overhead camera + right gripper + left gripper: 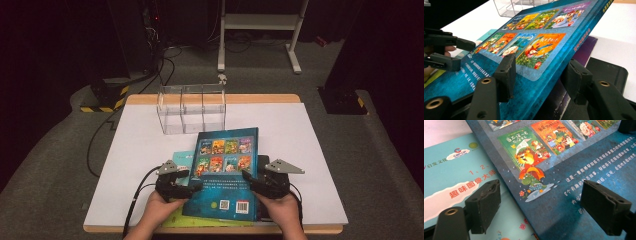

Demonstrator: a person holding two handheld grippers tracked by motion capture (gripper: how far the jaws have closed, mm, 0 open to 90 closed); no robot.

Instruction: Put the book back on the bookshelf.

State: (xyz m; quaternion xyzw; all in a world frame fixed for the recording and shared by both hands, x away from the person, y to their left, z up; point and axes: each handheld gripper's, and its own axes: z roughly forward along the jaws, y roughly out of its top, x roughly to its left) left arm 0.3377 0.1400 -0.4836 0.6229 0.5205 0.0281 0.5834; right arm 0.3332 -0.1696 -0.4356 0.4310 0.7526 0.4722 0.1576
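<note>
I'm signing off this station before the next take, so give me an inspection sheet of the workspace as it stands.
Surface: white table top on a wooden board, on grey carpet.
Job's things: blue picture book, back cover up, its right edge lifted; it lies over a teal book and a purple one.
Clutter: clear acrylic divider rack at the far edge; a black flat thing under the stack.
Grippers: right claw straddles the blue book's raised edge, contact cannot be told; left claw open above its left edge.
Cables: black leads trail from the left claw; more run over the floor.
Surroundings: white metal stand, dark room.
</note>
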